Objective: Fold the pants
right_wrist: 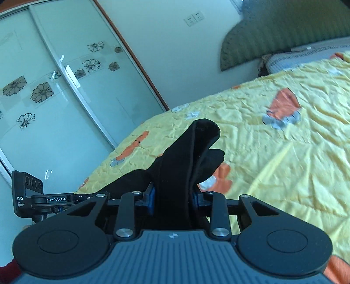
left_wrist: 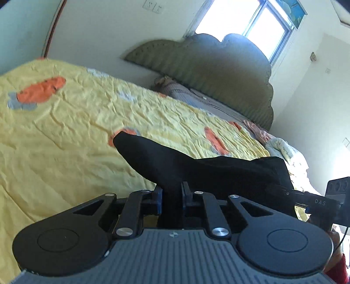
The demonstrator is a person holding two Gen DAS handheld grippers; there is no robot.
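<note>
Pants (left_wrist: 196,170) were black, bunched, lifted above the yellow bed (left_wrist: 65,122); my left tongs (left_wrist: 171,196) and right tongs (right_wrist: 174,196) each clenched the fabric.

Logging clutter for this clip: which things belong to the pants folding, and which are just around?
In the job: black pants, left gripper, right gripper, both clamped on the fabric.
Just around: yellow bedspread, green headboard, wardrobe doors, window.
</note>
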